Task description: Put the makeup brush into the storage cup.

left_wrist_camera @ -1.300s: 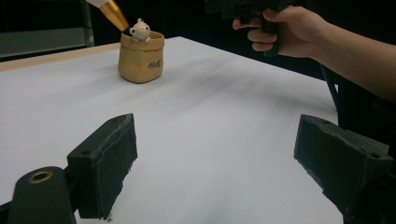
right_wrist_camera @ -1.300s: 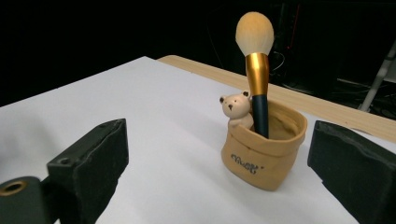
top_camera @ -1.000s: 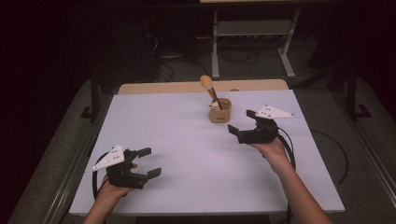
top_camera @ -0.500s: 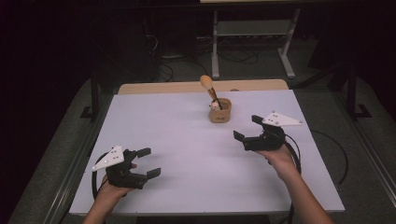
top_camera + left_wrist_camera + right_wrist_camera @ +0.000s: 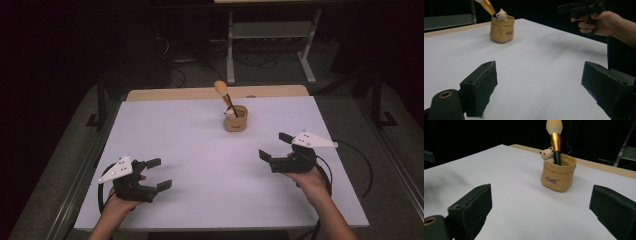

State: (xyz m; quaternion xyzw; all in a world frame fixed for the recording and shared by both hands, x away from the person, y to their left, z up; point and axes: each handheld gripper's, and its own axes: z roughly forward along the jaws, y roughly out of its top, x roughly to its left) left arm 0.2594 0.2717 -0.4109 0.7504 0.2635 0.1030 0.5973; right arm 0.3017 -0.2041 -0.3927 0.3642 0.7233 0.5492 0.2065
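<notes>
Dark room; white table; metal stand behind

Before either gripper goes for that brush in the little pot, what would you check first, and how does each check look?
1. Right gripper open: ok, jaws wide apart.
2. Left gripper open: ok, nothing between its jaws.
3. Pot upright on the table: ok.
4. Brush reachable: ok, it stands in the pot, head up, well above the rim.
5. Path from the right gripper to the pot free: ok, bare table between them.
6. Bear figure fixed to the pot or loose: cannot tell.
</notes>
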